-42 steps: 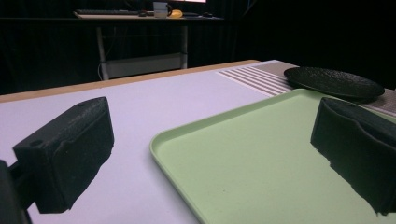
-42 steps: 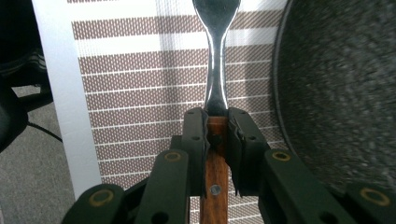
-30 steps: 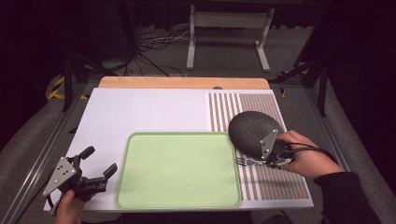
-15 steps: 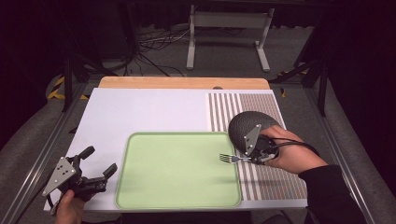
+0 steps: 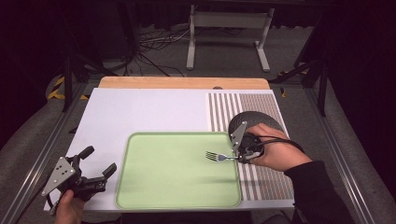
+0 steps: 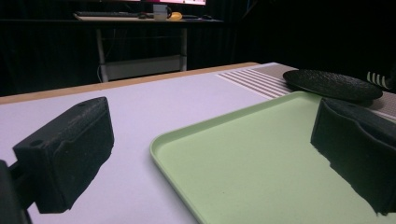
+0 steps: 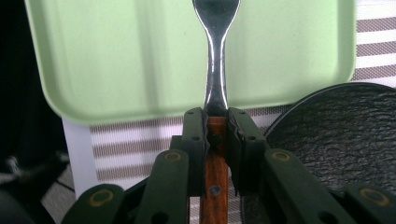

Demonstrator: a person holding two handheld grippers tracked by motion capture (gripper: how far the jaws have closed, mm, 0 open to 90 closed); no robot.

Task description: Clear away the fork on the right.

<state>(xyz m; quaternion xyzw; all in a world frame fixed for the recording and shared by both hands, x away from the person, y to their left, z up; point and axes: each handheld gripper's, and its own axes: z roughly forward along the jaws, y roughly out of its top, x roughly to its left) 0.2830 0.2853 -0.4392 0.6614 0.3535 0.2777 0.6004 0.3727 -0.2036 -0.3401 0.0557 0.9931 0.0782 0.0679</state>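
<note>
**Fork held over the green tray, left tool idle at the desk corner**

The right tool (image 5: 239, 156) is clamped on a fork (image 5: 218, 156), its two jaws pressed against the wooden handle just below where the metal neck begins. In the right gripper view the brown handle with its rivets sits squarely between the jaws, and the shiny neck runs straight up toward the tines at the top edge. From the high view the fork points left, its tines over the right part of the light green tray (image 5: 168, 186), while the hand (image 5: 275, 151) that holds the tool is above the striped placemat (image 5: 268, 179). Whether the tines touch the tray surface cannot be told.

A dark, textured round plate (image 5: 261, 119) lies on the striped placemat just behind the right hand, close to the tray's right rim; the right gripper view shows it beside the jaws at lower right.

The left tool (image 5: 98, 168) rests near the front left corner of the white desk (image 5: 149, 112), just beside the tray's left edge. Its jaws stand wide apart with nothing between them; in the left gripper view one jaw is over the white surface and the other over the tray's corner.
</note>
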